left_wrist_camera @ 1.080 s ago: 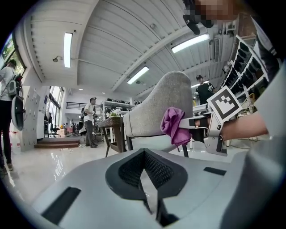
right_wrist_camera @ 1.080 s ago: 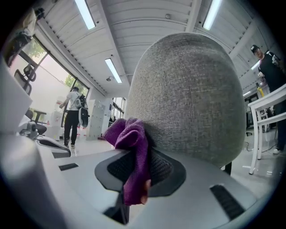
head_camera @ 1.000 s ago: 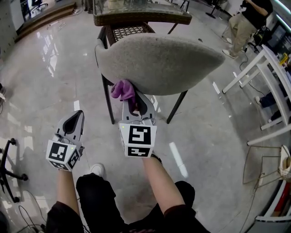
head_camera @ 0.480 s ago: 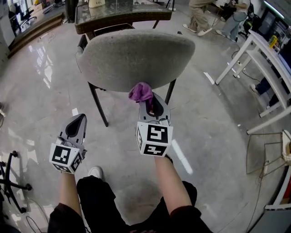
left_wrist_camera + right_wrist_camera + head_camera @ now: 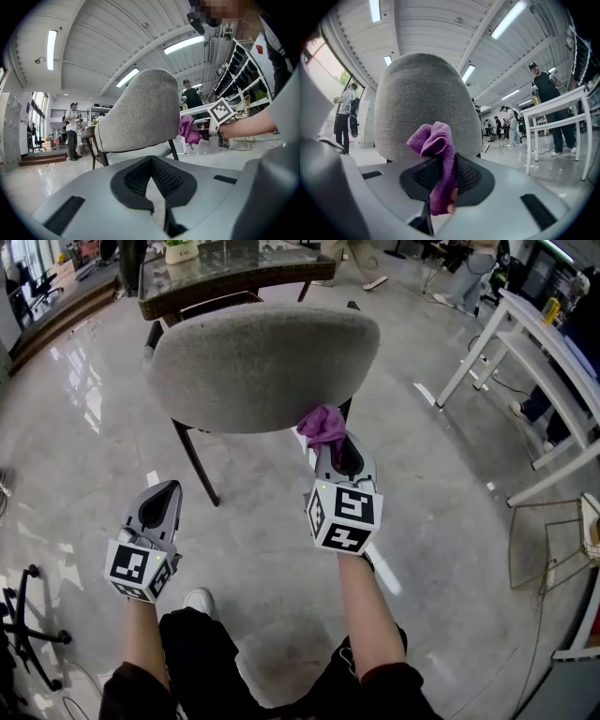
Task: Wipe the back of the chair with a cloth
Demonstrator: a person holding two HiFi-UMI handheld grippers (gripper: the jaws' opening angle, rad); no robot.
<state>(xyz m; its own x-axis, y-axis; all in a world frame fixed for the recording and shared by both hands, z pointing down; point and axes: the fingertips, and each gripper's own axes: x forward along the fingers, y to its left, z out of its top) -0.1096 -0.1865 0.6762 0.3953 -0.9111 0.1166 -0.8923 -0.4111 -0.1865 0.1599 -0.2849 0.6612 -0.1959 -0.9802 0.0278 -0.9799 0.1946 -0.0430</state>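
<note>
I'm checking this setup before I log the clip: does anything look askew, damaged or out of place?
Nothing stands out. The grey chair stands upright and intact. The purple cloth is bunched in the right gripper at the chair back's lower right edge. The left gripper, shut and empty, hangs low, apart from the chair.

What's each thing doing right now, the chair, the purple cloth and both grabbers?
chair: standing upright
purple cloth: bunched up, at the chair back's lower edge
right gripper: shut on the purple cloth
left gripper: shut, empty, apart from the chair
</note>
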